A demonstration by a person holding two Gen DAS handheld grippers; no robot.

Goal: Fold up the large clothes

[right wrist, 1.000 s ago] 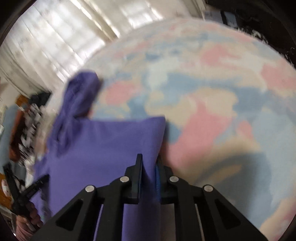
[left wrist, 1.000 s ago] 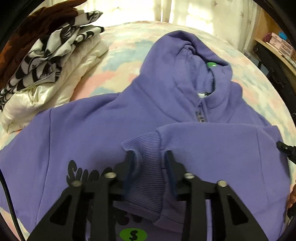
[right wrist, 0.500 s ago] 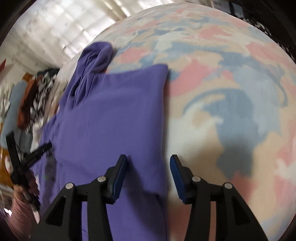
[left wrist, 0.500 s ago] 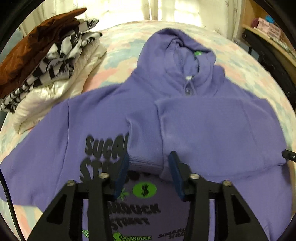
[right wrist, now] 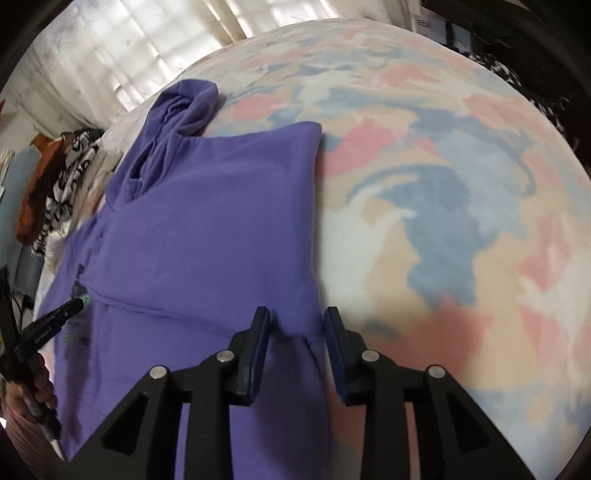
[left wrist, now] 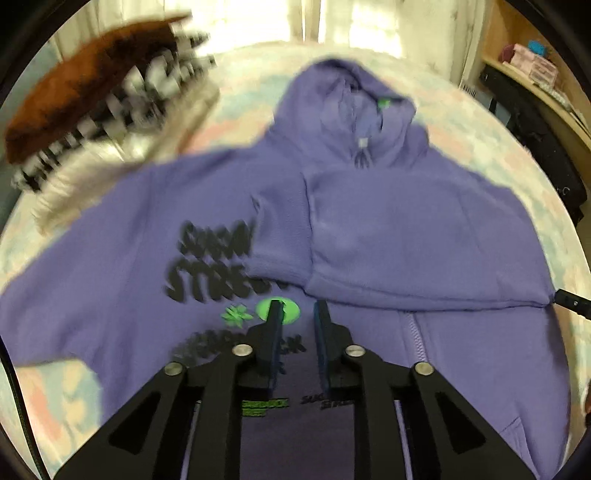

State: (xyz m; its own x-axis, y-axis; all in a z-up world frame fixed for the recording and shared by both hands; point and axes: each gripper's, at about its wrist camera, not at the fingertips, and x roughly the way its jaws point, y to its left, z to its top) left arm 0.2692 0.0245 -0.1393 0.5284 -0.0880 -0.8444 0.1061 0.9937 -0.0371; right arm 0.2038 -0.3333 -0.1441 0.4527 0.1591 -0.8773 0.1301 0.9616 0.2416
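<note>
The purple hoodie (left wrist: 388,229) lies front up on a bed (right wrist: 461,206) covered in a pastel pink, blue and cream blanket, its hood (left wrist: 347,99) pointing away toward the curtained window (left wrist: 332,18). One sleeve (left wrist: 417,243) is folded across the chest, with its ribbed cuff (left wrist: 277,243) resting over part of the black lettering (left wrist: 207,262) printed on the front; a green round mark (left wrist: 286,310) sits just below that lettering. In the right wrist view the folded side of the hoodie (right wrist: 207,229) forms a straight edge against the blanket, and the hood (right wrist: 184,107) bunches at the far end. The left gripper (left wrist: 297,310) hovers above the chest print with its jaws narrow and nothing between them; they have just been closing. The right gripper (right wrist: 295,317) hangs over the hoodie's folded edge, jaws partly apart, having just been closing as well, with a small ridge of purple cloth below the gap but the pads not pressing on it. In the right wrist view the left gripper (right wrist: 55,321) appears at the left edge, held in a hand (right wrist: 29,387). A stack of folded clothes (left wrist: 99,107), brown on top, then black-and-white, then cream, rests on the bed beside the hoodie's spread sleeve. A wooden shelf (left wrist: 535,74) with small boxes stands off to the side.
</note>
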